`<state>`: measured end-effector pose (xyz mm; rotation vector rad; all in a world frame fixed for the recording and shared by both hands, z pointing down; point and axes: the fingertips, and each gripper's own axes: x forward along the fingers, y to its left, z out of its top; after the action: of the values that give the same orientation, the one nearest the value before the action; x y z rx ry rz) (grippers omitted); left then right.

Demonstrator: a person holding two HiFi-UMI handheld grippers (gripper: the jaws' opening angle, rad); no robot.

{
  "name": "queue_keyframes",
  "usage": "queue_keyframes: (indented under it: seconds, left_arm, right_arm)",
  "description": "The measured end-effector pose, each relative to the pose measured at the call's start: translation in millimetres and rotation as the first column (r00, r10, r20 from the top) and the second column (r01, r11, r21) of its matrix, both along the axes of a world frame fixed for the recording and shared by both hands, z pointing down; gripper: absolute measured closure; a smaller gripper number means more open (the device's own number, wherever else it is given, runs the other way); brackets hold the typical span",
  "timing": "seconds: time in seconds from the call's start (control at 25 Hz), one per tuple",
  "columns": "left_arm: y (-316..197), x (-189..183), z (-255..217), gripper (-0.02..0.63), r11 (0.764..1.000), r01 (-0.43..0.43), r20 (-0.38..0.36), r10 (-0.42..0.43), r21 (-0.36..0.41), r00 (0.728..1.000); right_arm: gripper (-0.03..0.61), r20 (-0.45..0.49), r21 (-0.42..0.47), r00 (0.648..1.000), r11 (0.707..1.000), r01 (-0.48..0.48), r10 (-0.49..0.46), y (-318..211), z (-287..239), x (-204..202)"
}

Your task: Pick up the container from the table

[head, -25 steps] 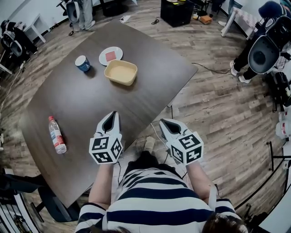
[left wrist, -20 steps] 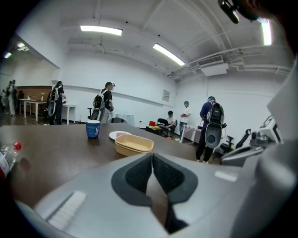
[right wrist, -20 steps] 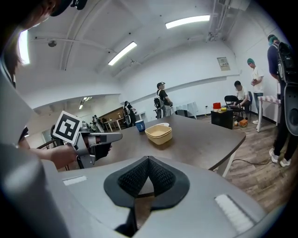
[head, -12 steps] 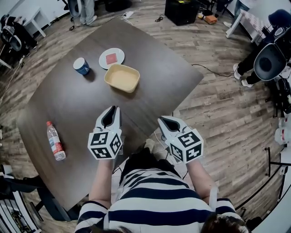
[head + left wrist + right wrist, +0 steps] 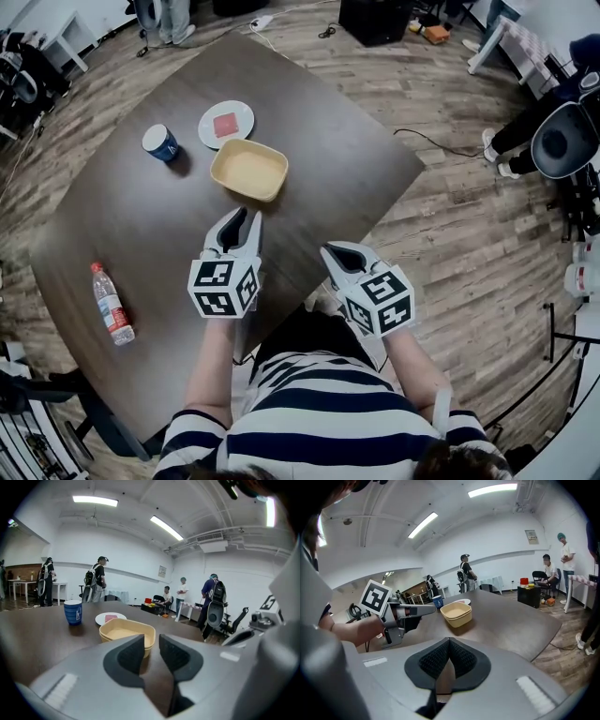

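We list: tan container [image 5: 248,171] on worktop [image 5: 131,216], untouched; our left claw [image 5: 238,221] near it, jaws slightly parted, empty; our right claw [image 5: 337,253] closed, empty.

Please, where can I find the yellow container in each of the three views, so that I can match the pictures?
Head view: the yellow container is at upper centre-left, on the dark table.
Left gripper view: the container is at the centre, just beyond the jaws.
Right gripper view: the container is near the centre, small and farther away.
Shared landmark: the blue cup, close to the container's left in every view.
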<state>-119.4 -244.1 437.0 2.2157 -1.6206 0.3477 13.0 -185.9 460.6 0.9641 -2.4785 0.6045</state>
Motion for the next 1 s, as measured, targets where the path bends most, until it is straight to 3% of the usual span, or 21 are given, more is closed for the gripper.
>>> queue_keyframes:
  seconds: [0.52, 0.8, 1.0]
  left_arm:
    - [-41, 23, 32, 0.614, 0.983, -0.153, 0.139, 0.166, -0.100, 0.976]
    - [-57, 32, 46, 0.614, 0.968, -0.211, 0.250, 0.240, -0.136, 0.938]
    - [-65, 34, 58, 0.614, 0.943, -0.268, 0.350, 0.323, -0.197, 0.880]
  right_arm:
    - [0.580, -0.028, -0.072, 1.000, 0.997, -0.001, -0.001, -29, 29, -10]
    - [0.580, -0.043, -0.108, 0.999, 0.994, 0.003, -0.007, -40, 43, -16]
    - [0.580, -0.053, -0.134, 0.999, 0.991, -0.010, 0.003, -45, 52, -13]
